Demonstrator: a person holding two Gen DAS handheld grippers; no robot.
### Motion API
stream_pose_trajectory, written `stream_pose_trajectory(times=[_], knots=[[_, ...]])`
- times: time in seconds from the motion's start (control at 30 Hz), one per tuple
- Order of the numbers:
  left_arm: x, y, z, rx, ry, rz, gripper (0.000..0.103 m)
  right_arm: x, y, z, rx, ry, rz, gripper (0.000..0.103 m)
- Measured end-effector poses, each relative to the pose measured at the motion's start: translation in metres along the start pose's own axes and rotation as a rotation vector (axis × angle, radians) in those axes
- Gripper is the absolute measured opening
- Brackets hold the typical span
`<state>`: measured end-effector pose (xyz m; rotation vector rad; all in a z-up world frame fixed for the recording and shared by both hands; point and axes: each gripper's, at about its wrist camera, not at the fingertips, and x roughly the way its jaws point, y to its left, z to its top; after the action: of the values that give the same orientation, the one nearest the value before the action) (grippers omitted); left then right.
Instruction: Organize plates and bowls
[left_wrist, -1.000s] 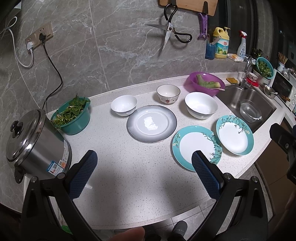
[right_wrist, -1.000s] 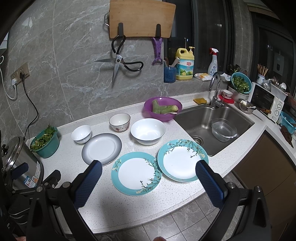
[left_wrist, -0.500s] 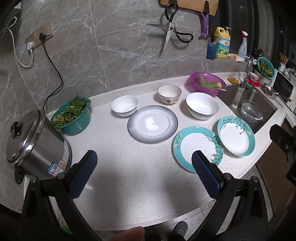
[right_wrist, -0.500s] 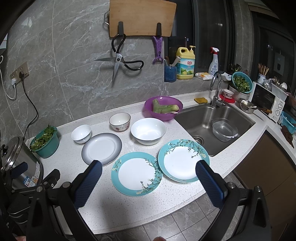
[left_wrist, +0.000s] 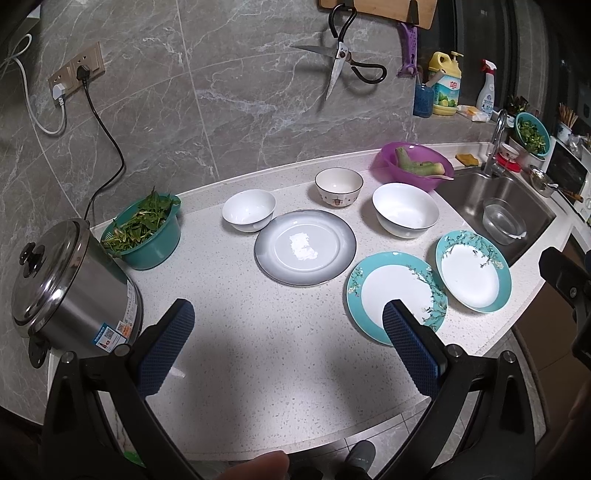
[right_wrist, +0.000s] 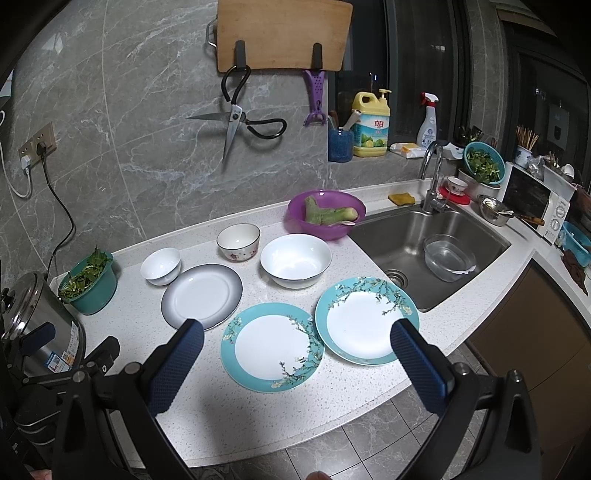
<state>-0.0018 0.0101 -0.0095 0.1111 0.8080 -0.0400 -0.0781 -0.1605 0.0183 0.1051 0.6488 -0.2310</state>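
On the white counter lie a grey-rimmed plate (left_wrist: 305, 246) (right_wrist: 202, 295) and two teal flowered plates, one nearer the middle (left_wrist: 396, 296) (right_wrist: 272, 346) and one by the sink (left_wrist: 472, 270) (right_wrist: 366, 319). Behind them stand a small white bowl (left_wrist: 249, 209) (right_wrist: 161, 265), a patterned bowl (left_wrist: 338, 186) (right_wrist: 238, 242) and a large white bowl (left_wrist: 405, 215) (right_wrist: 296, 260). My left gripper (left_wrist: 286, 332) is open and empty above the counter's front. My right gripper (right_wrist: 297, 350) is open and empty, above the teal plates' near edge.
A steel rice cooker (left_wrist: 66, 291) and a teal colander of greens (left_wrist: 146, 230) stand at the left. A purple bowl with vegetables (left_wrist: 412, 164) sits by the sink (right_wrist: 436, 243), which holds a clear bowl (right_wrist: 448, 258). Scissors (right_wrist: 236, 118) and a cutting board (right_wrist: 282, 35) hang on the wall.
Both views have shifted only slightly. The dishes have not moved and both grippers stay open.
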Motion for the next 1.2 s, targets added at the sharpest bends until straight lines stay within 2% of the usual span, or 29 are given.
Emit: stream_pose_trajectory(times=[0.77,0.93,1.0,1.13,1.2], knots=[[0.014,0.004,0.000,-0.005,0.012,0.021,0.103,0.009,-0.002,0.001,-0.001,0.005,0.003,0.103],[0.025,0.004,-0.004,-0.012,0.037,0.026,0.103,0.017,-0.004,-0.004,-0.005,0.013,0.016,0.103],[0.036,0.006,-0.009,-0.017,0.071,0.024,0.103,0.025,-0.006,-0.007,-0.008,0.022,0.042,0.103],[0.060,0.020,-0.030,-0.070,0.132,0.020,0.103,0.041,-0.018,-0.019,-0.004,0.077,0.153,0.103],[0.072,0.033,-0.045,-0.131,0.150,-0.059,0.103,0.051,-0.028,-0.027,0.003,0.115,0.211,0.103]])
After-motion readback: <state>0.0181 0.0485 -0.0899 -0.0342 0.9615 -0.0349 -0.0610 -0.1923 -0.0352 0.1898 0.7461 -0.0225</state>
